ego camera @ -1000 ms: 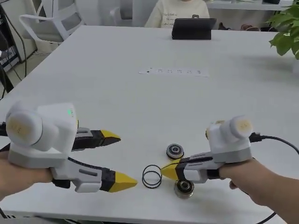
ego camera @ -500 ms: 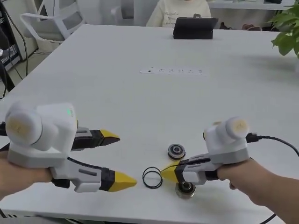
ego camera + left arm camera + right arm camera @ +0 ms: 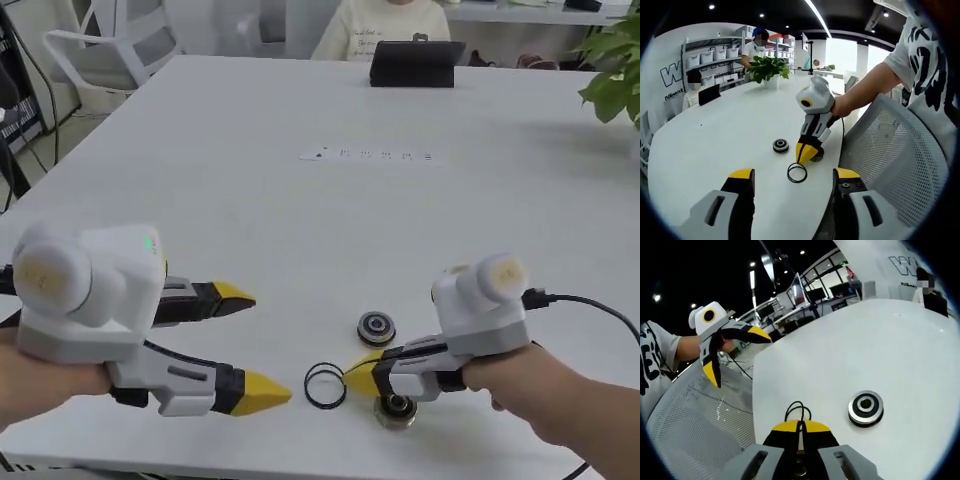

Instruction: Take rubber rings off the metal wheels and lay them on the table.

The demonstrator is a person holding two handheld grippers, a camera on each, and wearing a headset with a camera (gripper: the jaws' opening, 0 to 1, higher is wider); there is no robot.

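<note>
A thin black rubber ring [image 3: 307,388] lies flat on the white table [image 3: 330,230]. My right gripper [image 3: 352,369] is shut, its yellow tips at the ring's right edge; whether they pinch it I cannot tell. Under its jaws sits a metal wheel [image 3: 396,408], half hidden. A second wheel [image 3: 376,325] lies just beyond, with a dark band around it. My left gripper [image 3: 250,342] is open, to the left of the ring. In the left gripper view the left gripper [image 3: 794,176] frames the ring [image 3: 788,173]. The right gripper view has the shut right gripper [image 3: 800,426], ring [image 3: 788,412] and far wheel [image 3: 865,408].
A white strip [image 3: 365,154] lies mid-table and a black case [image 3: 410,62] stands at the far end before a seated person [image 3: 385,25]. A plant [image 3: 612,72] is at the right, a chair [image 3: 110,48] at the far left. The near table edge is close below the grippers.
The right gripper has crept a little nearer and lower over the near wheel, hiding more of it. The ring, far wheel and left gripper stay put.
</note>
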